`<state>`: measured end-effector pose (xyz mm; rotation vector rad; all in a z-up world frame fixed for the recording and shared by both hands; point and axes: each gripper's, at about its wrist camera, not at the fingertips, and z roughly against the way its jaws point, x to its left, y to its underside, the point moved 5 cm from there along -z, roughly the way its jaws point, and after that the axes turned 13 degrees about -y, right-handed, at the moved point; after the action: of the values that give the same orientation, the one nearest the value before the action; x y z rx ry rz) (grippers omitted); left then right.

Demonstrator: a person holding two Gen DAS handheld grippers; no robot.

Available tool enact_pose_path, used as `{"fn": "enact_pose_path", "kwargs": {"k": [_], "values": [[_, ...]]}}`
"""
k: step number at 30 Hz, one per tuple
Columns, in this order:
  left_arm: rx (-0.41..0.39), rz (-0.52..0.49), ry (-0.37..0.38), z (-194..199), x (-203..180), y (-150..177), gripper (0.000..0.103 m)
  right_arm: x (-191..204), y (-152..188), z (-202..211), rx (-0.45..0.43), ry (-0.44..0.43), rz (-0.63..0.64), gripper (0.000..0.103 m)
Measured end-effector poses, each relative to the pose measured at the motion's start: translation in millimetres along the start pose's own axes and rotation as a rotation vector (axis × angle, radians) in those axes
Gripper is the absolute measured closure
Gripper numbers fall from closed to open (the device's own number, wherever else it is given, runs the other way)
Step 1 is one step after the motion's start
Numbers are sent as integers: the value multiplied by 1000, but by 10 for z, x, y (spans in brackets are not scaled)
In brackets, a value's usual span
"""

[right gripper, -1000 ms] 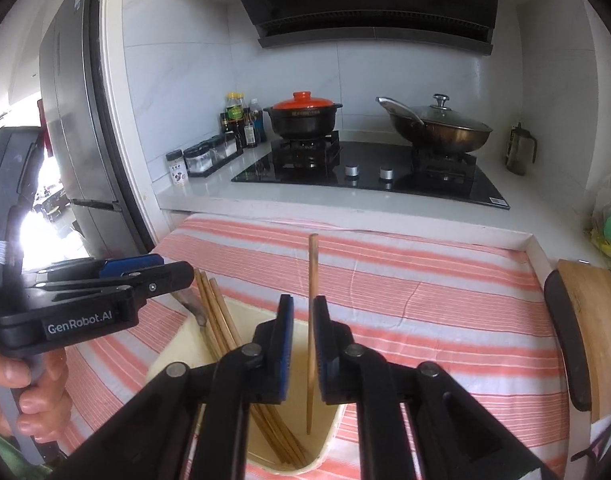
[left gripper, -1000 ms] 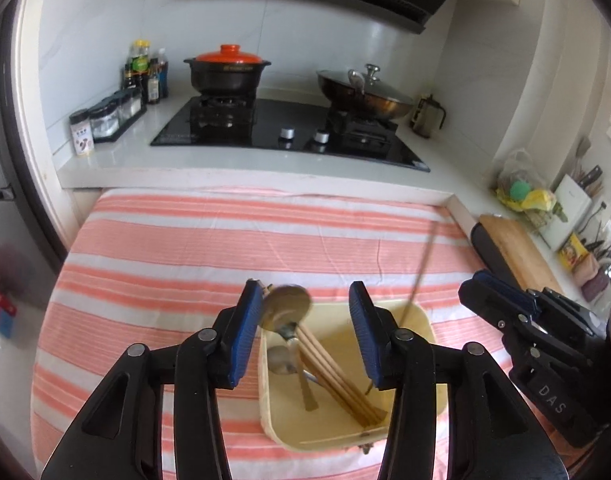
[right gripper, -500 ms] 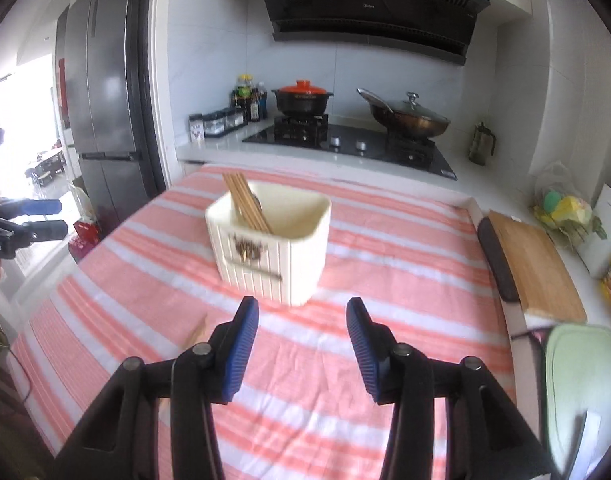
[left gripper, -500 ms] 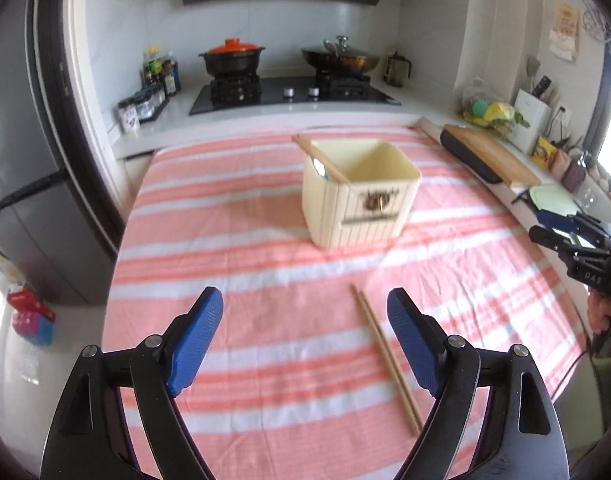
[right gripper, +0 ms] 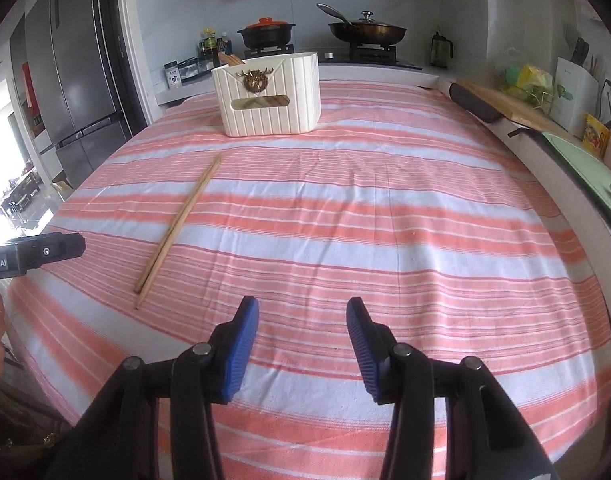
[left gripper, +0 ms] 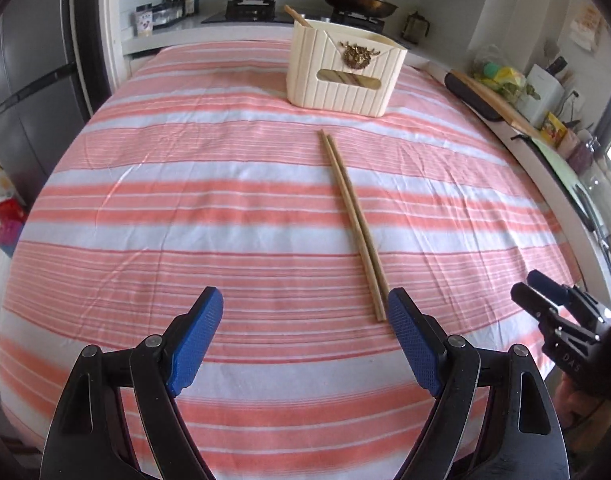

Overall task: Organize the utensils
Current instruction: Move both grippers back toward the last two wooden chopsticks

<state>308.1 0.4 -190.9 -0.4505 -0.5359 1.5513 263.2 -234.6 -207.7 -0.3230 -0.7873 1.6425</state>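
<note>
We see the chopsticks [left gripper: 352,224] lying together on the striped cloth [left gripper: 185,208], their near ends just inside our left gripper [left gripper: 305,340]'s right pad. The cream holder [left gripper: 345,70] stands well beyond them. Our left gripper gapes wide, empty; our right gripper [right gripper: 302,346] is parted, empty too.

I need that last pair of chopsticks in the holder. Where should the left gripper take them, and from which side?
Grip the chopsticks near mid-length, from above, fingers straddling both sticks across their width. They lie flat, touching side by side on the striped cloth, so probably only a top approach pinches both.
</note>
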Motion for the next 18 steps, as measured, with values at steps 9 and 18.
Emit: {"fn": "enact_pose_path", "kwargs": {"k": [9,18], "values": [[-54,-42,-119,65,31,-24,18,32,42,30,-24,-15,-19,56],[-59,-47,-142,13,56,-22,18,77,69,-71,2,-16,-19,56]]}}
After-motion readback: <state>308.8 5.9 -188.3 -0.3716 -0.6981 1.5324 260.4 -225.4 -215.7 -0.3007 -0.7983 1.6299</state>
